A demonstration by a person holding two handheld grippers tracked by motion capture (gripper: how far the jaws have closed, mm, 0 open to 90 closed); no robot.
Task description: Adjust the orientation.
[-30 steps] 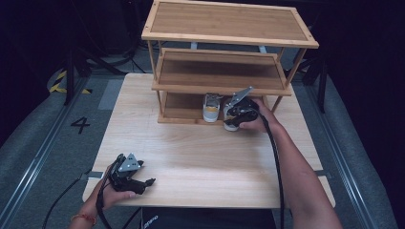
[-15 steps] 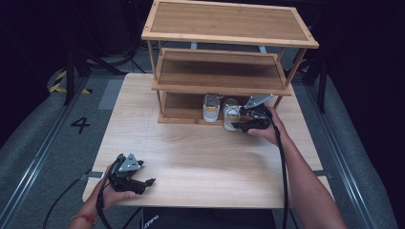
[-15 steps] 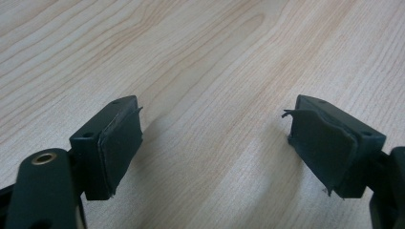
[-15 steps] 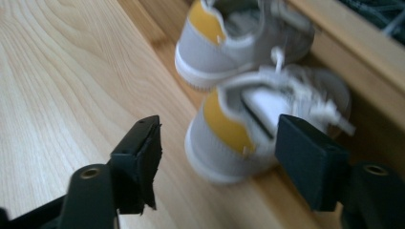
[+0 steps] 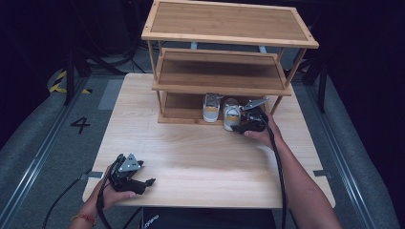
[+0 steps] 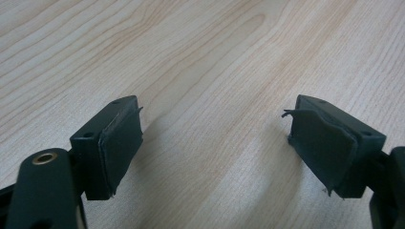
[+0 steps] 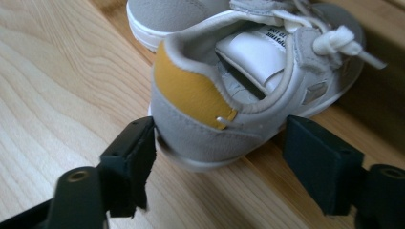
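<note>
The right gripper (image 5: 242, 125) has drawn back and sunk — its jaws have just been opening, released around the shoe's (image 7: 229, 90) heel. That shoe sits at the rack's (image 5: 224, 90) bottom-shelf edge beside its mate (image 5: 210, 108); the left gripper (image 6: 215, 143), released, hasn't moved on the worktop (image 5: 205, 157).

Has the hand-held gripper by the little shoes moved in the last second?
Yes. The right hand-held gripper slid rightward along the rack's bottom shelf and toward the person; its jaws have just opened off the grey shoe.

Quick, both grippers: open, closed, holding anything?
Left gripper: open, nothing between the jaws, low over the table.
Right gripper: jaws just opening around the heel of the right shoe; one pad clear, not gripping.
</note>
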